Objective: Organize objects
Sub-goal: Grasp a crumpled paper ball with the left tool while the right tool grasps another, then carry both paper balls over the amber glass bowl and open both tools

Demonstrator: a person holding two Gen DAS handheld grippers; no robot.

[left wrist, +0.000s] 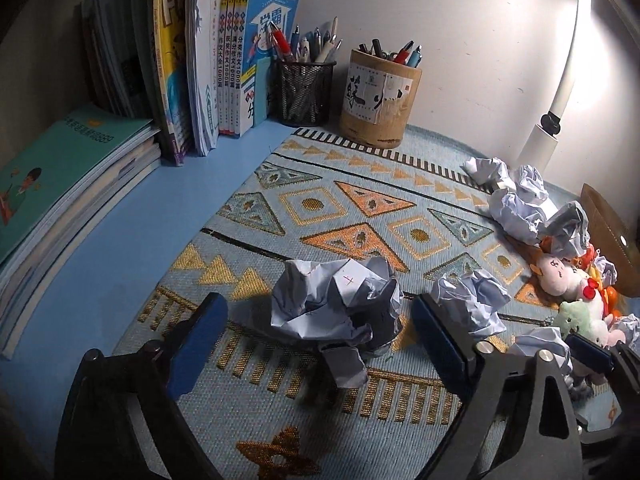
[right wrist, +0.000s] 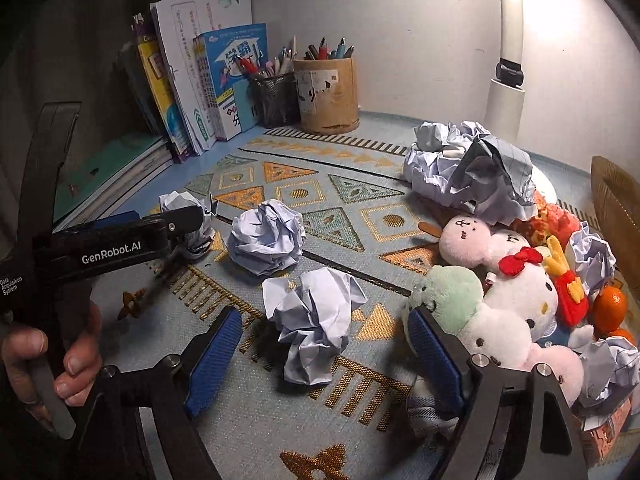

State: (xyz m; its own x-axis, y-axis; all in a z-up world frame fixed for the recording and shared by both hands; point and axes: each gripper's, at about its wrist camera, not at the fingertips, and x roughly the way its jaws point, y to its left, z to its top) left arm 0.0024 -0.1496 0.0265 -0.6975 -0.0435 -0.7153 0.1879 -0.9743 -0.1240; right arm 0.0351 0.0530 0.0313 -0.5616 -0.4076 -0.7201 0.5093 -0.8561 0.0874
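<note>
L gripper (left wrist: 316,332) stood wide, empty, with a crumpled paper ball (left wrist: 340,312) at 12 o'clock between its pads, untouched; R gripper (right wrist: 324,348) likewise wide around another paper wad (right wrist: 314,312), no clear long axis.

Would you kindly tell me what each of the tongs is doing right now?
Left tongs: open around a crumpled paper ball.
Right tongs: open around another paper ball.
</note>
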